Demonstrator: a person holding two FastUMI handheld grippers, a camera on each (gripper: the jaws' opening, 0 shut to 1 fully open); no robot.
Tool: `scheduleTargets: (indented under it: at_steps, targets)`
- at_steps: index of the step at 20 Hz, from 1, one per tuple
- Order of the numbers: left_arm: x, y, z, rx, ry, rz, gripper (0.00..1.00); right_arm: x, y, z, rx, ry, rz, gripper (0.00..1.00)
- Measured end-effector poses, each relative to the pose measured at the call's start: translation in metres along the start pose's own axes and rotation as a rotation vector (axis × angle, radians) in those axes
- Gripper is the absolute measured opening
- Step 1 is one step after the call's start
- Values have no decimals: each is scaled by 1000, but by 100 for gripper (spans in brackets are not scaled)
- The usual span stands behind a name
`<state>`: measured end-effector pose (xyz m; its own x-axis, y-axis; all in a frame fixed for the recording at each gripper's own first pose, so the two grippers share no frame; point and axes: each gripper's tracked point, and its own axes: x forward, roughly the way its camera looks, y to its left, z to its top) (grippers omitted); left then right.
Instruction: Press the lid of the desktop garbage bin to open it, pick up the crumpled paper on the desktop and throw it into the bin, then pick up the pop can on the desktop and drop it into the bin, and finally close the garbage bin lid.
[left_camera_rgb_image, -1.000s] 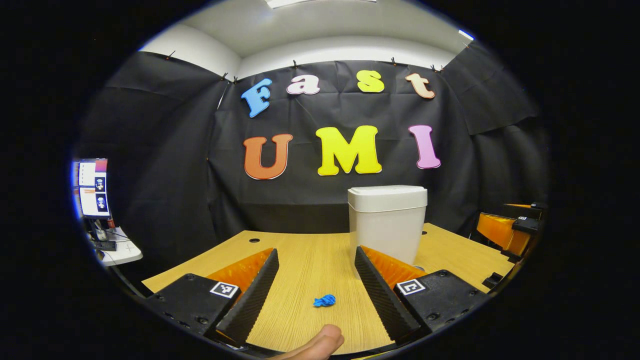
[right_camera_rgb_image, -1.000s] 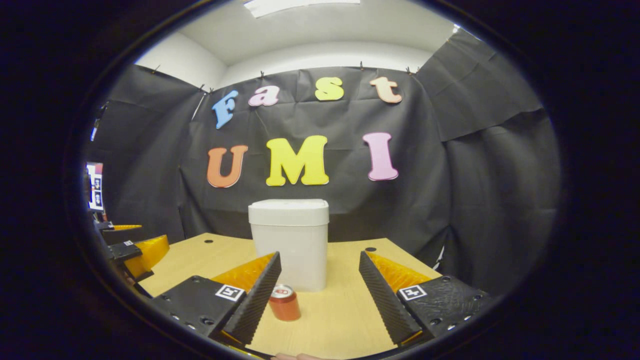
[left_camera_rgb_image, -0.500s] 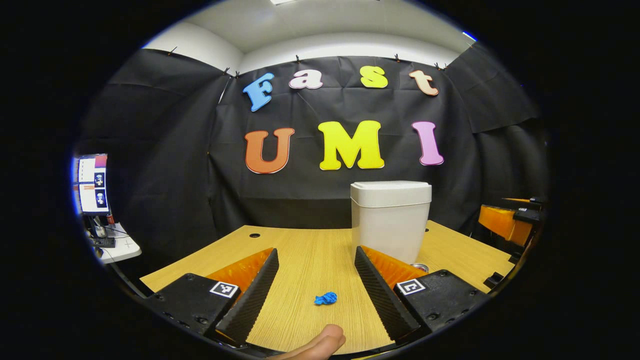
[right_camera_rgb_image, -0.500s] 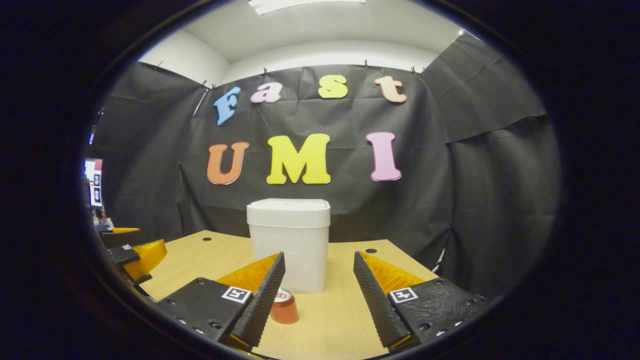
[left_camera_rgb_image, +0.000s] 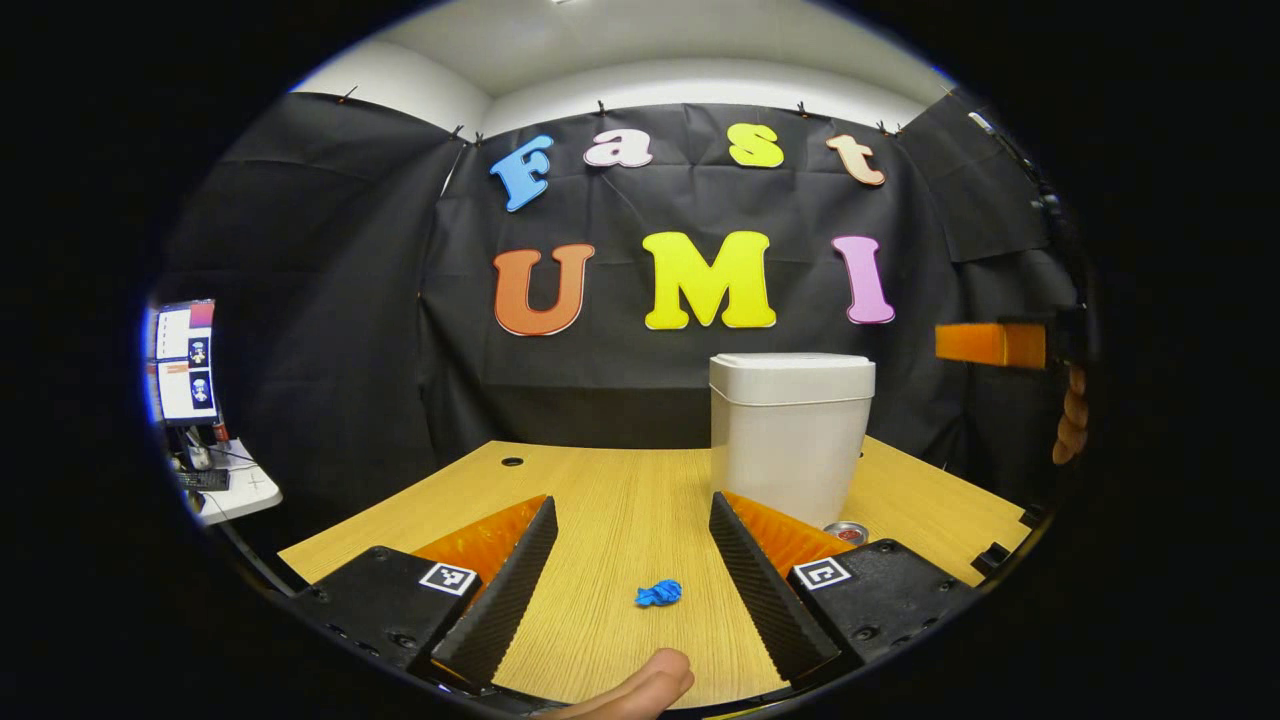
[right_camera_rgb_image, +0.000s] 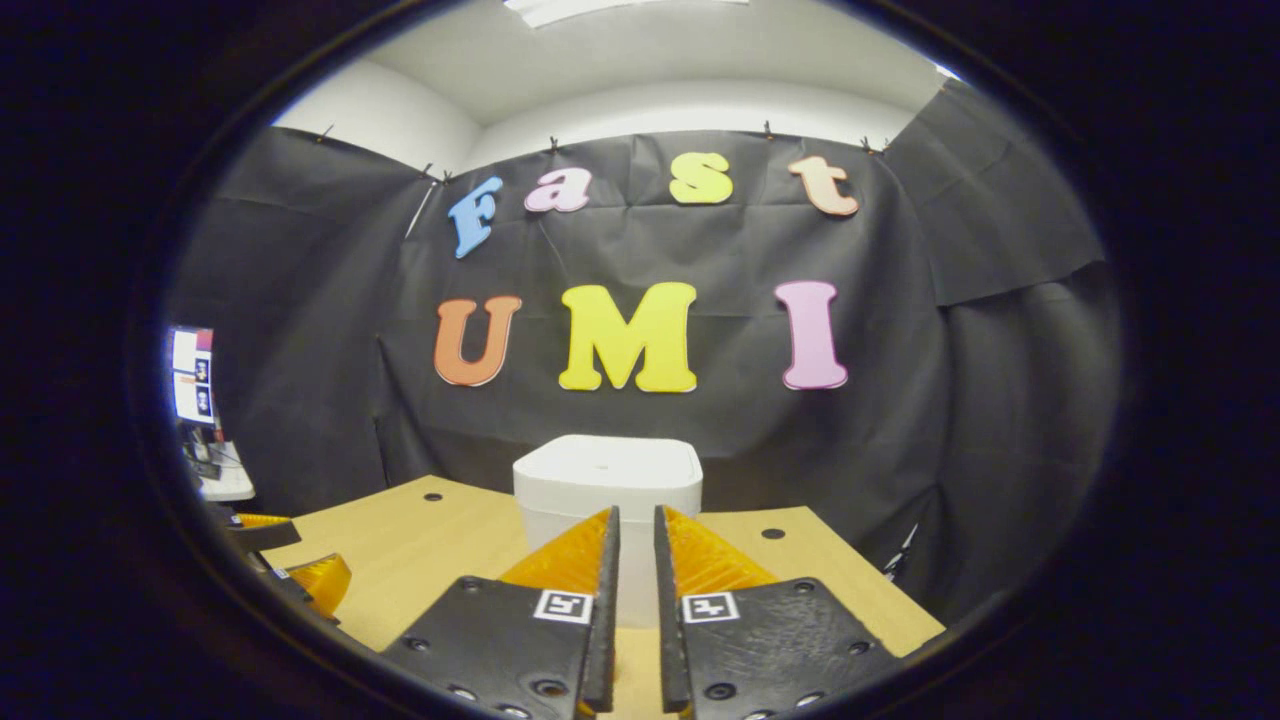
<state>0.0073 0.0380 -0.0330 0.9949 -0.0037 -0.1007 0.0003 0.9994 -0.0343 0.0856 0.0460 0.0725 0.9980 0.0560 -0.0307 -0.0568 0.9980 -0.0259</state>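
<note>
- In the right gripper view, the right gripper (right_camera_rgb_image: 636, 600) now has its jaws drawn nearly together, with a thin slit between them and nothing held; a second ago they stood wide apart around the lower centre of the frame
- That view has also risen: the desktop garbage bin (right_camera_rgb_image: 607, 480) sits at centre just above the fingertips, its flat lid top showing where before only the lid's front edge did, so the gripper has gone up and looks slightly down on the lid
- In the left gripper view, the right gripper (left_camera_rgb_image: 990, 344) has climbed to the mid-right edge, level with the lid of the bin (left_camera_rgb_image: 790, 430), with a hand (left_camera_rgb_image: 1070, 425) just under it
- The lid is shut; judging by this, the closed tips are being lined up to press it open, the first step, not yet done
- The left gripper (left_camera_rgb_image: 633, 560) has its jaws wide apart, low over the wooden desk (left_camera_rgb_image: 600, 490), having barely moved
- The blue crumpled paper (left_camera_rgb_image: 658, 593) lies on the desk between its fingers at lower centre, touching neither, with a fingertip (left_camera_rgb_image: 640, 690) at the bottom edge
- The pop can (left_camera_rgb_image: 845, 533) stands at the bin's foot, right of centre, half hidden behind the right-hand finger
</note>
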Motion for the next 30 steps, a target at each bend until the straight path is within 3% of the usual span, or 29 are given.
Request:
scheduleTargets:
  at_steps: [1,4,9,16,21,27,30]
  targets:
    - [2,2,-2,-2,5,4,99,9,7,8,6,0,21,8]
    - [5,9,-4,-6,15,16,99,33,17,26,23,17,40,0]
    - [10,15,-8,-21,30,23,99,84,42,40,2,77,60,1]
    - [11,27,-8,-24,31,33,99,144,48,1,-42,221,10,0]
    - [17,35,-13,-39,47,50,99,157,37,-16,-34,283,-29,0]
    - [20,28,-19,-52,72,29,99,155,36,-28,36,362,17,1]
    - [21,27,-20,-47,73,20,99,149,34,-9,51,289,-5,1]
